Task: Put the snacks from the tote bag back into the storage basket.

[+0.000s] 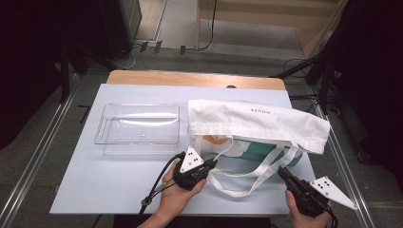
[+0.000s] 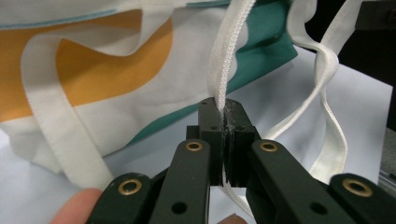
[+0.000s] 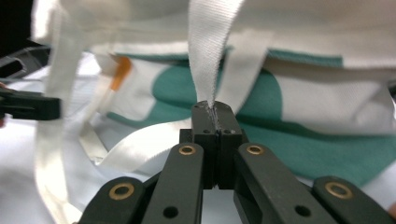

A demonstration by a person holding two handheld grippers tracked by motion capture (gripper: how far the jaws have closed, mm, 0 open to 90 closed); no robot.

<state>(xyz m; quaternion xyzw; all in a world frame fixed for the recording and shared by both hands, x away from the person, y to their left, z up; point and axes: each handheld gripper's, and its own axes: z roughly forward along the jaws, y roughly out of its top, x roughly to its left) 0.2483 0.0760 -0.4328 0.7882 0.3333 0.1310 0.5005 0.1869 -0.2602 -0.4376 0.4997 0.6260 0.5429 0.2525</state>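
From my right gripper (image 3: 215,108), I see its two black jaws pressed together on a flat white woven strap (image 3: 210,51) that rises straight up from them. Behind lies a white cloth tote bag (image 3: 327,100) printed with teal and orange shapes. More white strap loops at left, beside the other black gripper (image 3: 32,107) at the left edge.

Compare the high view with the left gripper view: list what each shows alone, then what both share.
High view alone: the clear plastic tray left of the bag, the wooden table edge, and the right gripper on a strap.

Left gripper view alone: the left gripper's jaws shut on the white woven strap, close up.

Shared: the white cloth tote bag with orange and teal patches and the pale blue tabletop.
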